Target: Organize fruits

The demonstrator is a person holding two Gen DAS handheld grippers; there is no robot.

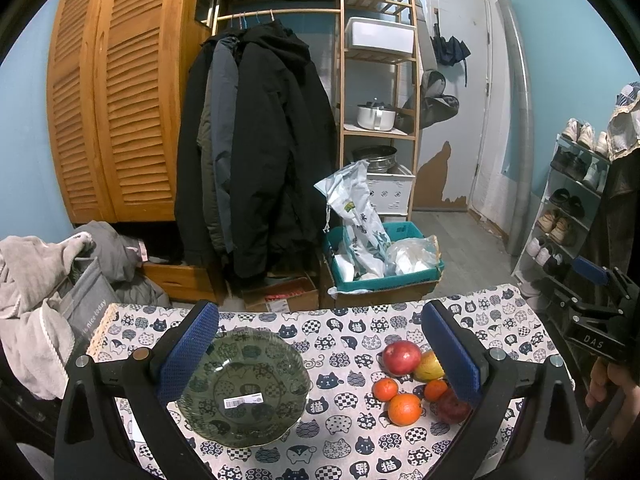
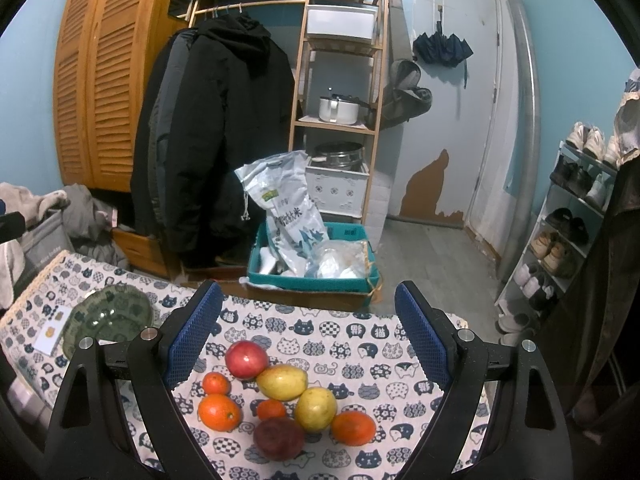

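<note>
- Cluttered entryway behind; work surface is a table under a cat-print cloth (image 2: 360, 336).
- Left gripper (image 1: 320, 356) hovers over the green glass plate (image 1: 244, 388), fingers spread wide, holding nothing.
- Right gripper (image 2: 308, 336) hovers above the fruit pile (image 2: 288, 400), fingers also released, empty.
- Pile sits on the table's right half, plate well apart on the left, nothing on it yet.
- Step in hand, my read: first pick from the pile.
- Suggest starting with the red apple (image 2: 246, 359) at the far edge: most exposed, only the yellow mango (image 2: 282, 381) touching it.
- Come straight down and close across the round body, so neighbours don't roll.
- Mango's long axis runs roughly left-right in the right wrist view, right end tilted slightly away; grip across the short axis.
- Oranges and apples are round, no useful heading.
</note>
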